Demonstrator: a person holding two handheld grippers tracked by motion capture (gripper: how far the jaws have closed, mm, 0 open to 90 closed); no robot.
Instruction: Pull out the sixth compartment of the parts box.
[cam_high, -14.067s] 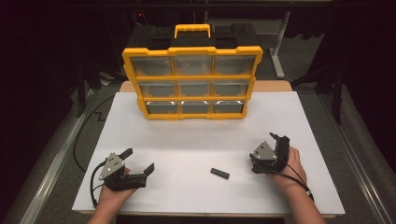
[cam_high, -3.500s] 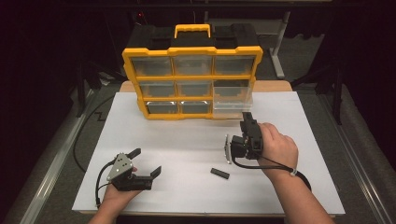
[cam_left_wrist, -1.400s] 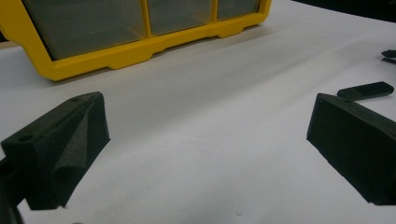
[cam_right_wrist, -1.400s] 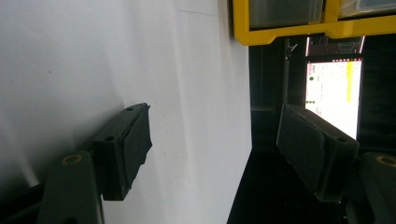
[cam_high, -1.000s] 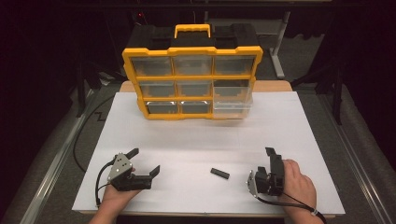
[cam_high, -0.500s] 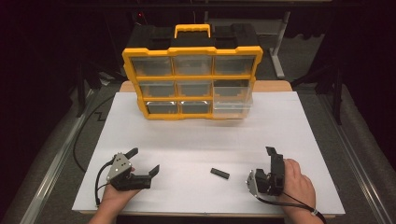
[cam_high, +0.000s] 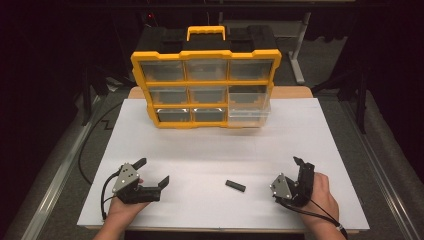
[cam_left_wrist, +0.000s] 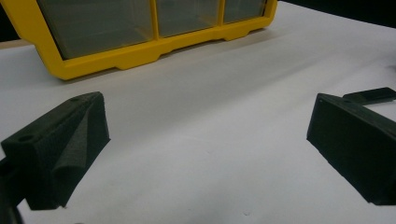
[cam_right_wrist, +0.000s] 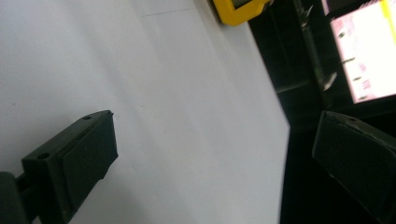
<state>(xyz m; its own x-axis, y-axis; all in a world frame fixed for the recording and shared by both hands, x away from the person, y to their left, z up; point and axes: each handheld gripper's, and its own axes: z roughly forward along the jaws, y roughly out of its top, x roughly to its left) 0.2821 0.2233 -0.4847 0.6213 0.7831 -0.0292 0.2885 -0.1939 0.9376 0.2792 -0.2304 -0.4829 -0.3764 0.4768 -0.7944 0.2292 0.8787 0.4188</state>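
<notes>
Drawer open, part waiting — I'm resting both grippers at the bottom of the frame.

I'm seeing the lower-right drawer (cam_high: 248, 107) of the yellow organizer (cam_high: 205, 82) standing pulled out now, where it was closed at the start — the bin is ready for loading. My right gripper (cam_high: 299, 172) has come back to the lower right, its jaws having just been opening, nothing between them. The small black part (cam_high: 235, 186) is lying on the white table (cam_high: 210, 150) just left of it, untouched. My left gripper (cam_high: 152, 171) is sitting released, lower left. Its own view is catching the part (cam_left_wrist: 370, 94) behind one jaw; the right gripper view is looking past the table edge.
</notes>
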